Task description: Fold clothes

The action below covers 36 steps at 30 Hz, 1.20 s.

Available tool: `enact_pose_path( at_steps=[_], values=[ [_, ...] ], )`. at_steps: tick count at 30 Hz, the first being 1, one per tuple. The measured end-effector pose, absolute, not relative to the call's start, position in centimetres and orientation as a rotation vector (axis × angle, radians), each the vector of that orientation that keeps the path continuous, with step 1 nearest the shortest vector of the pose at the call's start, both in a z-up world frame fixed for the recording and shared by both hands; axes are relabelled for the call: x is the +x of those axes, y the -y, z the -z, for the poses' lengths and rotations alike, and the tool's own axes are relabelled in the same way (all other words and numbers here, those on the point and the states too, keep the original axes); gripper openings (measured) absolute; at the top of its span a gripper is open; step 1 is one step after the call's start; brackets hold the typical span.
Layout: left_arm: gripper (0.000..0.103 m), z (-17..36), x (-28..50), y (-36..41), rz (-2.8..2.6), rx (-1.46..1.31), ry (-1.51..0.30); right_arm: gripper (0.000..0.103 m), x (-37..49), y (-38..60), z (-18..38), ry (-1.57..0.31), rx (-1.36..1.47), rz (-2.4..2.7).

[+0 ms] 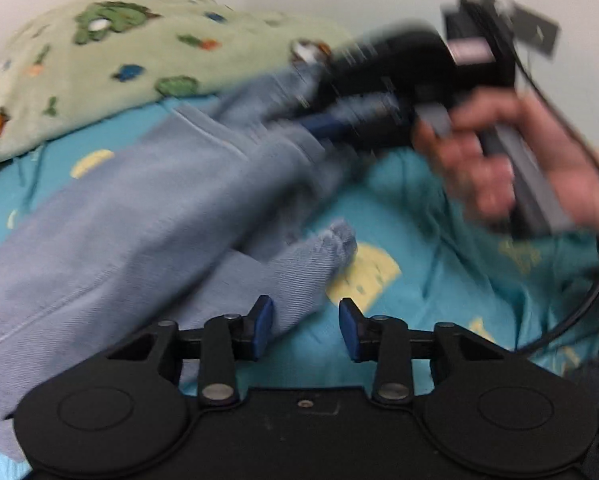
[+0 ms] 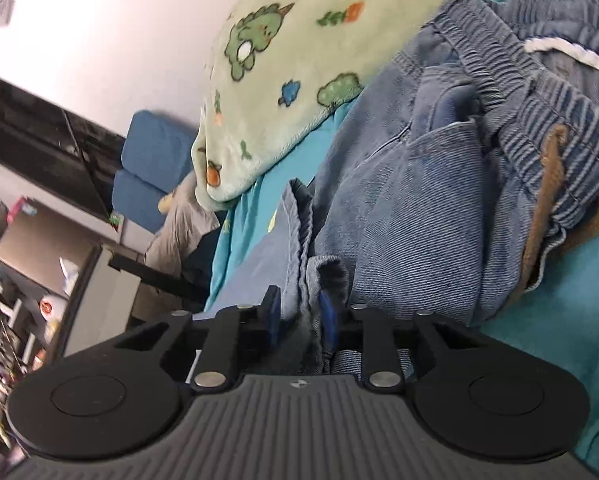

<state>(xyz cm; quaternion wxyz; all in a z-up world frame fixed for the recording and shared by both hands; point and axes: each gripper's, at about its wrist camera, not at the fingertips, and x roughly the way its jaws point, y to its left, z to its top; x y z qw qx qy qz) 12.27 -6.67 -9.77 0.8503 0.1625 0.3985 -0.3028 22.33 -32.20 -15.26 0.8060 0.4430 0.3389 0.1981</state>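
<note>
A pair of light blue denim trousers [image 1: 111,232] lies across a turquoise bedsheet [image 1: 419,224]. My left gripper [image 1: 305,326] is open and empty, its left pad [image 1: 264,326] touching the frayed hem of a trouser leg [image 1: 331,240]. My right gripper [image 1: 311,120], blurred by motion, is held by a hand [image 1: 479,160] and grips denim farther up. In the right wrist view the right gripper [image 2: 299,320] is shut on a bunched fold of the trousers [image 2: 419,208]. The elastic waistband [image 2: 539,92] with a white drawstring [image 2: 571,54] lies beyond.
A green fleece blanket with a dinosaur print [image 1: 139,52] is heaped at the back of the bed, also in the right wrist view [image 2: 299,60]. A black cable [image 1: 595,280] hangs at right. Blue cushions [image 2: 151,168] and cluttered shelves [image 2: 11,300] stand beside the bed.
</note>
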Motion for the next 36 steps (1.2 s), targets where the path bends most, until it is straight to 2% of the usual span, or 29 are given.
enact_pose_path(
  at_steps=[4, 9, 10, 12, 19, 21, 22, 23, 24, 25, 31, 36],
  values=[
    [0.033, 9.1, 11.6, 7.2, 0.629, 0.36, -0.785, 0.025, 22.5, 32.2, 15.2, -0.741, 0.932, -0.419],
    [0.041, 6.1, 10.9, 6.0, 0.603, 0.242, -0.604, 0.026, 23.0, 32.4, 16.0, -0.762, 0.942, -0.398],
    [0.046, 5.7, 11.1, 5.7, 0.59, 0.218, -0.564, 0.026, 23.1, 32.4, 16.2, -0.762, 0.956, -0.398],
    [0.048, 5.5, 11.5, 5.9, 0.542, 0.244, -0.5, 0.027, 23.4, 32.4, 16.4, -0.761, 0.972, -0.407],
    [0.047, 9.2, 15.4, 7.8, 0.541, 0.412, -0.58, 0.026, 24.5, 31.9, 16.5, -0.76, 0.974, -0.446],
    [0.044, 10.2, 16.6, 7.6, 0.48, 0.394, -0.603, 0.02, 24.7, 31.6, 16.6, -0.765, 0.972, -0.447],
    [0.035, 10.4, 17.0, 7.2, 0.469, 0.344, -0.603, 0.014, 24.8, 31.4, 16.5, -0.766, 0.956, -0.442],
    [0.018, 10.5, 17.4, 6.7, 0.467, 0.28, -0.611, 0.011, 24.8, 31.3, 16.4, -0.766, 0.944, -0.434],
    [0.008, 10.2, 17.8, 6.0, 0.467, 0.212, -0.624, 0.007, 24.7, 31.1, 16.3, -0.763, 0.939, -0.429],
    [0.002, 9.6, 17.8, 5.3, 0.466, 0.151, -0.625, 0.006, 24.7, 31.0, 16.0, -0.755, 0.93, -0.428],
    [0.002, 4.6, 15.4, 1.3, 0.454, -0.019, -0.485, 0.005, 25.3, 29.2, 11.2, -0.707, 0.876, -0.471],
    [0.001, 3.5, 13.8, -0.5, 0.485, -0.027, -0.452, 0.005, 27.2, 26.8, 6.5, -0.697, 0.768, -0.467]
  ],
)
